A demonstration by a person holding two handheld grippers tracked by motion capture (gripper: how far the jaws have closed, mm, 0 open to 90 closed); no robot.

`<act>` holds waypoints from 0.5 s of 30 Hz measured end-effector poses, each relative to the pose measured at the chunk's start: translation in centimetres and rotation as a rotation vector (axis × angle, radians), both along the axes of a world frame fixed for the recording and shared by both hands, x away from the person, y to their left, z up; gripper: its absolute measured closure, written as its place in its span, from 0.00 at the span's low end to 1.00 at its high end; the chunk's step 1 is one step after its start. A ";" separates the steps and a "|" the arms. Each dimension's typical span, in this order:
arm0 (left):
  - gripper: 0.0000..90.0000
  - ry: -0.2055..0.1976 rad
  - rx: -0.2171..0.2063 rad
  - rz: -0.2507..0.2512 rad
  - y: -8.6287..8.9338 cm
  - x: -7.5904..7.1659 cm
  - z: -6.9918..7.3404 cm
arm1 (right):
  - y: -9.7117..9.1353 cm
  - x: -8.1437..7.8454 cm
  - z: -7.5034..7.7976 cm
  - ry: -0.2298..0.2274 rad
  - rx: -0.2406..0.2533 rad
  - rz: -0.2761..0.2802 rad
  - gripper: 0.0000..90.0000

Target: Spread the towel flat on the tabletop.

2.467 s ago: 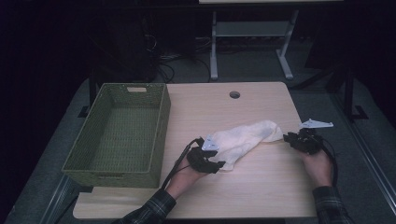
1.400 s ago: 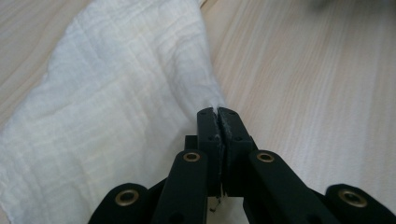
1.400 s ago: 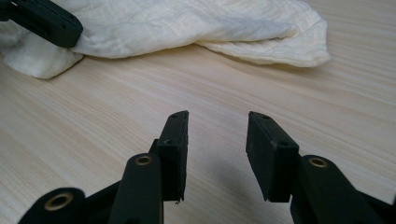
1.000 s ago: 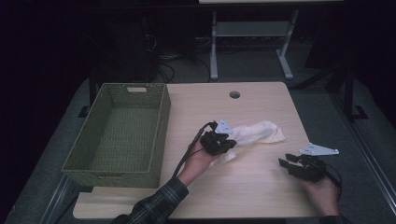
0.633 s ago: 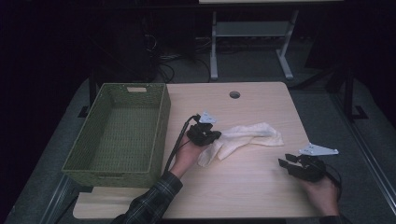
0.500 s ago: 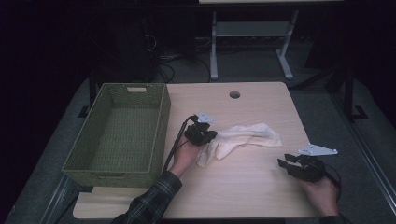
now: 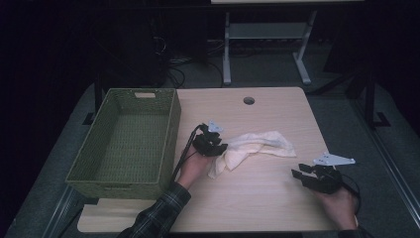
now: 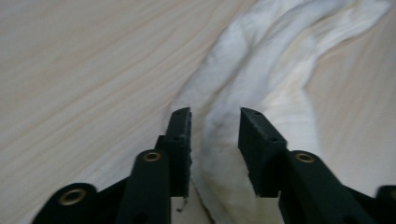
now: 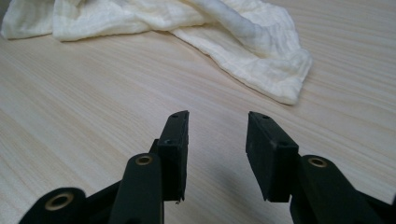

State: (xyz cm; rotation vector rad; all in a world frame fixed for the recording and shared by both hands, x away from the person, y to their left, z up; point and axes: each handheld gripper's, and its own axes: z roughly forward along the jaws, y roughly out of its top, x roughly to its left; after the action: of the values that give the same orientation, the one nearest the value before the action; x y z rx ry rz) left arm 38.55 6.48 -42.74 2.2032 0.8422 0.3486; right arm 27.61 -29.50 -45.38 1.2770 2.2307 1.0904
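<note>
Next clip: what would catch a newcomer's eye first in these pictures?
Probably the cream cloth, crumpled in a long bunch at the middle of the pale wooden table. The left gripper sits at the cloth's near-left end; its jaws have just been opening and now stand apart, with cloth lying between them. A large green woven basket stands at the table's left edge, and the right gripper rests open over bare wood at the right.

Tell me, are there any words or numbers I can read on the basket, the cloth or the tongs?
None: no words, numbers or signs can be read.
Basket: plain green weave, no label.
Cloth: plain cream, no tag.
Left tongs and right tongs: plain black, no marks.
Table: bare wood.
</note>
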 end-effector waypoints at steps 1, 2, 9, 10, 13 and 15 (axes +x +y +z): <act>0.67 0.000 0.000 0.000 0.0 0.0 0.0 | 0.0 0.0 0.0 0.000 0.000 0.000 0.65; 0.66 -0.018 -0.005 -0.026 -0.3 -0.8 0.7 | 0.1 0.0 0.0 0.003 -0.003 0.004 0.65; 0.65 0.003 0.008 -0.140 -2.5 -2.5 0.2 | 0.2 0.0 -0.1 0.002 -0.004 0.009 0.65; 0.66 0.014 0.007 -0.146 -2.9 -2.6 -0.3 | 0.2 0.0 -0.1 0.003 -0.005 0.009 0.65; 0.66 0.041 0.052 -0.175 -3.8 -2.8 -1.6 | 0.2 0.0 -0.1 0.007 -0.006 0.009 0.65; 0.67 0.047 0.073 -0.187 -4.3 -3.0 -2.2 | 0.2 0.0 -0.1 0.005 -0.007 0.010 0.65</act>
State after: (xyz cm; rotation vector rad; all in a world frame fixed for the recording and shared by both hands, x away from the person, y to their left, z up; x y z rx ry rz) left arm 35.51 2.19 -44.93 2.3441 0.6499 0.2402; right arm 27.64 -29.30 -45.47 1.2686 2.2446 1.0829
